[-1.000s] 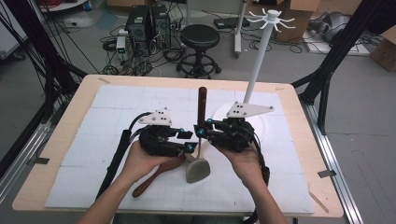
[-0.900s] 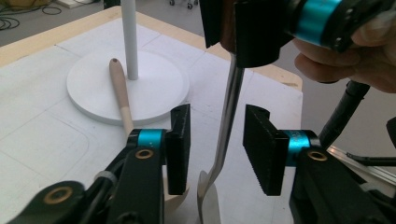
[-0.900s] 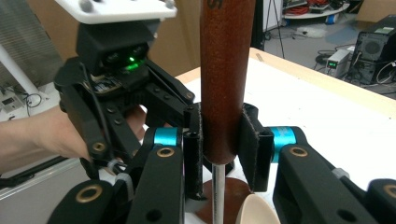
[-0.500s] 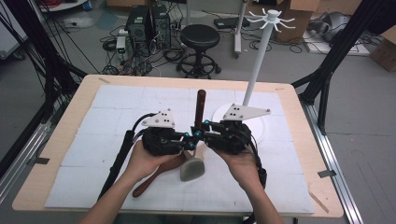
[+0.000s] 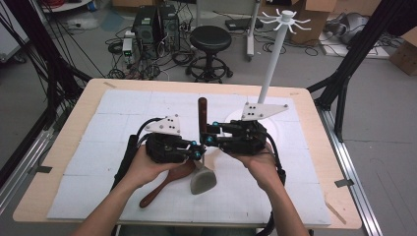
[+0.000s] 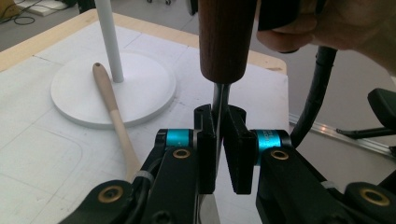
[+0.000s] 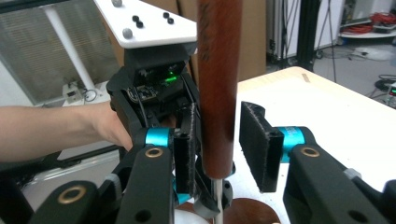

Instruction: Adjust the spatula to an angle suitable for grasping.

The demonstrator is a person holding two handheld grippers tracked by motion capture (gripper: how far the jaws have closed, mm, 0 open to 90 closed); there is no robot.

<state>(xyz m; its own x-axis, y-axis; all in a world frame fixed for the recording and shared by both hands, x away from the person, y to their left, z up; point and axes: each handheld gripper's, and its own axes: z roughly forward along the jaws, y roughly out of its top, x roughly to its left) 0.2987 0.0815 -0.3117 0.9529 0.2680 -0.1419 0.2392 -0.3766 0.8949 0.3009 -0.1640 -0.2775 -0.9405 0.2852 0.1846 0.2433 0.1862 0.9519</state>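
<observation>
Wooden-handled spatula upright | left gripper pinching its metal shank | right gripper just loosening off handle | handover nearly done

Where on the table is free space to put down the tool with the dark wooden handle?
The white mat is bare along its left side and far left corner, and along the near right edge beside the right forearm. The middle is crowded: both grippers, the wooden spoon and the tool. The white stand with a light stick on its base takes the far right.
</observation>
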